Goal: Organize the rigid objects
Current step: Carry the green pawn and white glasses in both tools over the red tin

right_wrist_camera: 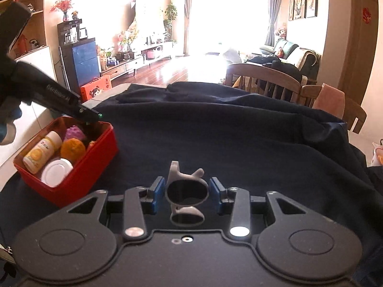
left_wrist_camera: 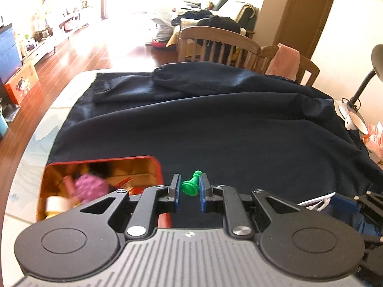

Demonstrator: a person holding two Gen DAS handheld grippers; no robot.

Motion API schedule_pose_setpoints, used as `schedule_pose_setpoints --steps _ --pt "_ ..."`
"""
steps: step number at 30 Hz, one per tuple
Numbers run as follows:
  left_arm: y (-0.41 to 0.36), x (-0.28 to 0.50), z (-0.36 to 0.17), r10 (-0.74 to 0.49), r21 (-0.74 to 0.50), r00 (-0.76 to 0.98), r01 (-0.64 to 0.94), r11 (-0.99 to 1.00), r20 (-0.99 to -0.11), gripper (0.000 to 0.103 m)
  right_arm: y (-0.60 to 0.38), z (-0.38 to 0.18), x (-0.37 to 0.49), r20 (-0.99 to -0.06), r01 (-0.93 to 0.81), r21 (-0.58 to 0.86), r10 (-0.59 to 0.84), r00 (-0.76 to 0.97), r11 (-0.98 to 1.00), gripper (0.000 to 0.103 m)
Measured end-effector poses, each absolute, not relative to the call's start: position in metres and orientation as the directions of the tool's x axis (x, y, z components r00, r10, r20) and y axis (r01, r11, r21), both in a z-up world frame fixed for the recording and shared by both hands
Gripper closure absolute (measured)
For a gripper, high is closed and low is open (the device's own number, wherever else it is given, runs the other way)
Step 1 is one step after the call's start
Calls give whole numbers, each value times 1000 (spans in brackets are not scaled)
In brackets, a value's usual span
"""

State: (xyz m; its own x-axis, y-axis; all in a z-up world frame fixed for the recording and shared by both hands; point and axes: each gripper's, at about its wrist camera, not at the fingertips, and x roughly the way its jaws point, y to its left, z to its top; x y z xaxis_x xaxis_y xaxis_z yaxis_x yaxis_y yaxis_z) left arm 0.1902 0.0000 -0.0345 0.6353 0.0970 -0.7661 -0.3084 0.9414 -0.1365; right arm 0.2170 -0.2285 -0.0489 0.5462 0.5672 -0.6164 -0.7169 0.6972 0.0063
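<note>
- A green pawn-shaped game piece [left_wrist_camera: 190,184] sits tilted, low in the middle of the left wrist view, between the blue pads of the left hand-held gripper [left_wrist_camera: 190,192].
- The left hand-held gripper is narrowed on the pawn; the pawn's head touches the right pad [left_wrist_camera: 204,191], and its base sits near the left one.
- A red box [right_wrist_camera: 79,179] stands on the dark blue cloth [right_wrist_camera: 239,143] over the surface, at lower left in both views. It holds a yellow-labelled bottle [right_wrist_camera: 42,151], a white-lidded jar [right_wrist_camera: 57,172], an orange ball [right_wrist_camera: 72,150] and a purple knobbly toy [right_wrist_camera: 74,132].
- In the right wrist view, a grey plastic holder [right_wrist_camera: 186,191] with two rings and short prongs sits low in the centre.
- The right hand-held gripper [right_wrist_camera: 187,195] is partly closed, its blue pads against the sides of the holder's larger ring, gripping it.
</note>
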Motion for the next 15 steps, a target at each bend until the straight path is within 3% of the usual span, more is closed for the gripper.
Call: schedule_pose_setpoints --steps 15 --pt "73 132 -29 88 -198 645 -357 913 -759 88 -177 2 187 -548 -736 45 633 547 675 63"
